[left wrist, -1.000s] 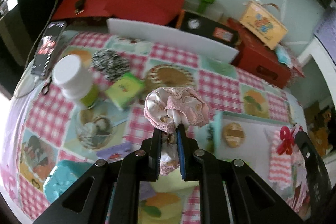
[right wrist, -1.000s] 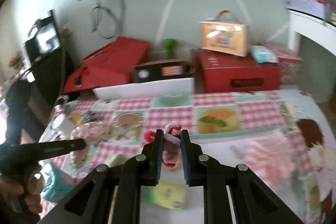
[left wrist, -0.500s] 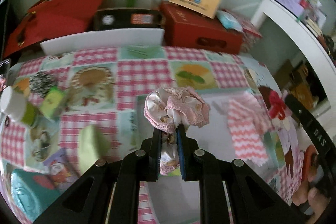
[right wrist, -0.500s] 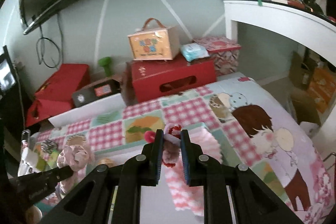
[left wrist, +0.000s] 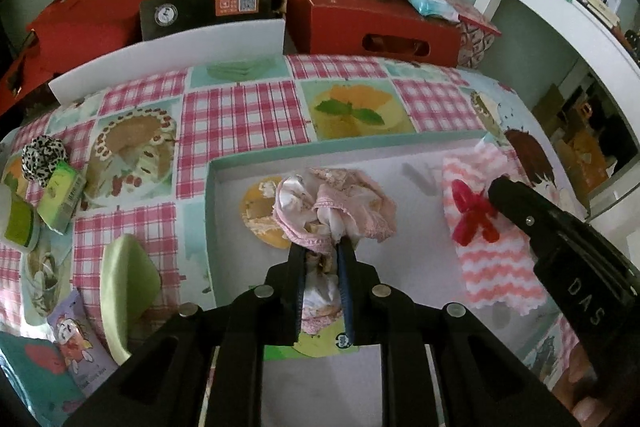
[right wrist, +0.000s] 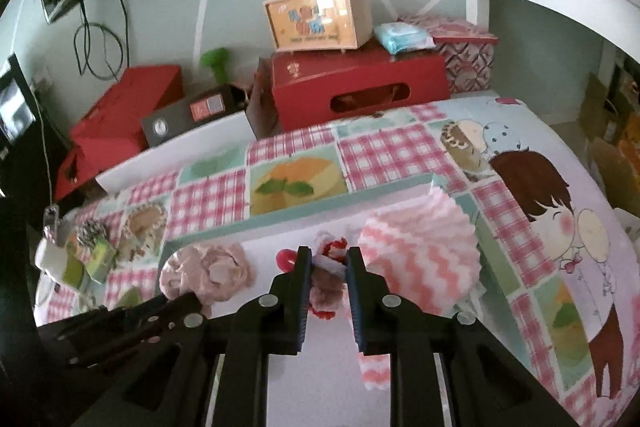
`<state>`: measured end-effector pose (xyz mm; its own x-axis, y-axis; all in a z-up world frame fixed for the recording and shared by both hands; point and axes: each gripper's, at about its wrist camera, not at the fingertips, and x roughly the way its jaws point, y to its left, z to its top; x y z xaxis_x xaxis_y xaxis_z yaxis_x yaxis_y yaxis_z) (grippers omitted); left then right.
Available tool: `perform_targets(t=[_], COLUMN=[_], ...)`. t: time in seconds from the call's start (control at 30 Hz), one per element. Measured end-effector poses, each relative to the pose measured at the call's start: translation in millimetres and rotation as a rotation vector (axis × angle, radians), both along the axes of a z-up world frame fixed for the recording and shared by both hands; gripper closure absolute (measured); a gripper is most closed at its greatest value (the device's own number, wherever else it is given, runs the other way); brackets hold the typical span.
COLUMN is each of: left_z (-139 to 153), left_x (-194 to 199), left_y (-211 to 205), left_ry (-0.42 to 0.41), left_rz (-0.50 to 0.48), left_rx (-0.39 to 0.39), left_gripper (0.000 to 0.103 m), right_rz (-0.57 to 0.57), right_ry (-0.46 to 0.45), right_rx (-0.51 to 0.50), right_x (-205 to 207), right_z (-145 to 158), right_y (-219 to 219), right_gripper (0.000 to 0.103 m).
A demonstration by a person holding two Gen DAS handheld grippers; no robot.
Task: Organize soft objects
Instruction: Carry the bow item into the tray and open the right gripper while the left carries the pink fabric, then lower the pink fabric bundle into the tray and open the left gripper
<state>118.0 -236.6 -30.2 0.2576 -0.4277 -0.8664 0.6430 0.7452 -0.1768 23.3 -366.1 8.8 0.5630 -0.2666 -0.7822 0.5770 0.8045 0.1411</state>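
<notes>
Your left claw (left wrist: pixel 322 259) is clamped on the pink scrunchie (left wrist: pixel 334 209), held over the tray (left wrist: pixel 210 227) near its left wall. Lower it to the floor before releasing. Your right claw (right wrist: pixel 327 273) grips the red hair bow (right wrist: pixel 332 255) beside the striped cloth (right wrist: pixel 420 259); keep them apart.

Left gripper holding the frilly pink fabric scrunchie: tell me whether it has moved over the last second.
Yes. The left gripper, shut on the pink scrunchie, swung rightward, from above the white-capped green jar to above the shallow white tray.
</notes>
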Motion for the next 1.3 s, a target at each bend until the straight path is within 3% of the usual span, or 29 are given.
perform_targets(t=[0.03,0.1,0.17,0.3,0.33,0.5,0.57,0.6,0.73,1.07,1.3], left_z=[-1,0,1,3,4,8,10,11,11,7,20], left_x=[0,0,0,4,7,16,21,22,28,29,39], left_y=[-1,-1,0,5,7,18,24,26,35,36,61], left_ry=[0.007,0.013,0.010,0.015,0.016,-0.004,-0.015,-0.019,-0.011,0.023,0.031], left_rz=[-0.002,-0.002,0.006,0.025,0.037,0.092,0.124,0.135,0.170,0.153,0.206], left_rx=[0.002,0.002,0.008,0.028,0.032,0.069,0.065,0.062,0.054,0.082,0.106], left_gripper=[0.078,0.051,0.047,0.044,0.044,0.025,0.015,0.010,0.010,0.010,0.010], right_rz=[0.002,0.006,0.009,0.007,0.007,-0.019,-0.038,-0.054,-0.083,-0.066,-0.117], right_ry=[0.006,0.016,0.023,0.059,0.066,0.113,0.126,0.129,0.123,0.168,0.148], right_rx=[-0.005,-0.014,-0.017,-0.042,-0.046,-0.061,-0.068,-0.076,-0.068,-0.084,-0.091], right_x=[1,2,2,4,5,5,4,2,-3,3,-4], right_z=[-1,-1,-1,-1,-1,-3,-4,-3,-1,-6,13], right_y=[1,1,2,4,3,0,-3,-4,-10,-6,-7], right_gripper=[0.082,0.076,0.057,0.046,0.038,0.015,0.000,0.000,0.000,0.000,0.000])
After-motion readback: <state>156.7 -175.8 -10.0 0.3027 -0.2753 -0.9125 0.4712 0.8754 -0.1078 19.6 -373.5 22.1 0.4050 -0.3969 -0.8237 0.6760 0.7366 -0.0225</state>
